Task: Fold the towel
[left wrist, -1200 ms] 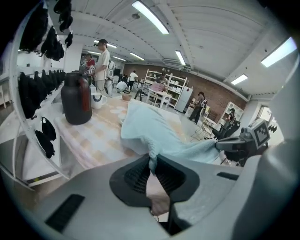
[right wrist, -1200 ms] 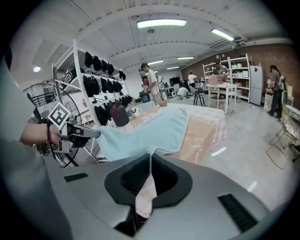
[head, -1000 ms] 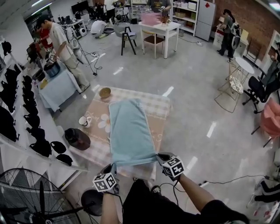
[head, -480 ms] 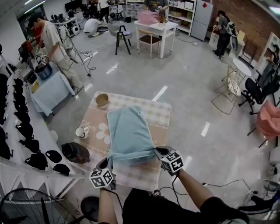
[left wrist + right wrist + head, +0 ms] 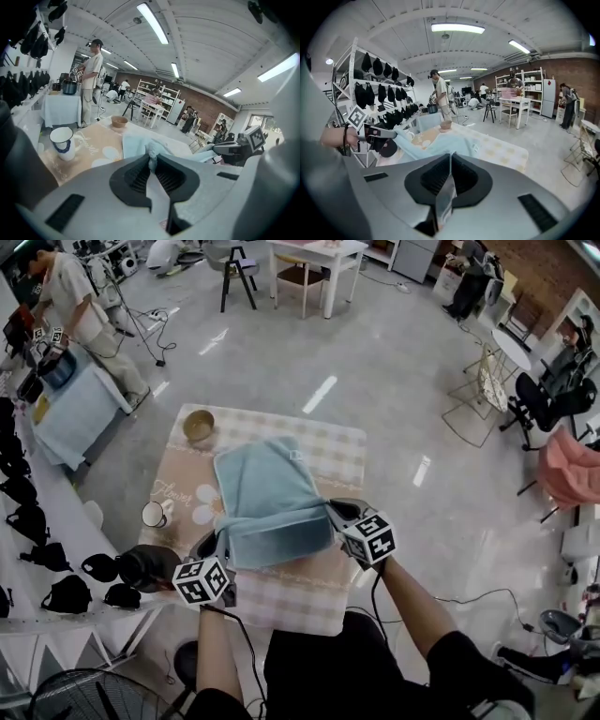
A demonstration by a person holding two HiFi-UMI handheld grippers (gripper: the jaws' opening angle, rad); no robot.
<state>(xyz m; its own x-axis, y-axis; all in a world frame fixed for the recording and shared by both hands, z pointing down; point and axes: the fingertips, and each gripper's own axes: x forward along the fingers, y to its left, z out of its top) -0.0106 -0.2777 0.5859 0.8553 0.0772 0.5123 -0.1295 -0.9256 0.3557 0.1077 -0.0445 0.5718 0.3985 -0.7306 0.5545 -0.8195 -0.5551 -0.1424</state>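
A light blue towel (image 5: 265, 491) lies lengthwise on the table's checked cloth (image 5: 309, 601). Its near edge is lifted and stretched between my two grippers, above the lower layer. My left gripper (image 5: 217, 545) is shut on the near left corner. That corner shows as a bunched tuft (image 5: 152, 152) between the left gripper's (image 5: 152, 162) jaws. My right gripper (image 5: 334, 513) is shut on the near right corner; in the right gripper view a thin fold of towel (image 5: 440, 146) runs into the right gripper (image 5: 450, 159). Each gripper view shows the other gripper across the towel.
A brown bowl (image 5: 198, 426) stands at the table's far left, a white mug (image 5: 155, 514) at the left edge, and a dark round object (image 5: 142, 564) near my left gripper. A rack of black caps (image 5: 28, 521) stands left. People stand farther off.
Both grippers have carried the towel's near edge away from me, over the table, so the visible towel is shorter and its near part now doubles over the rest.
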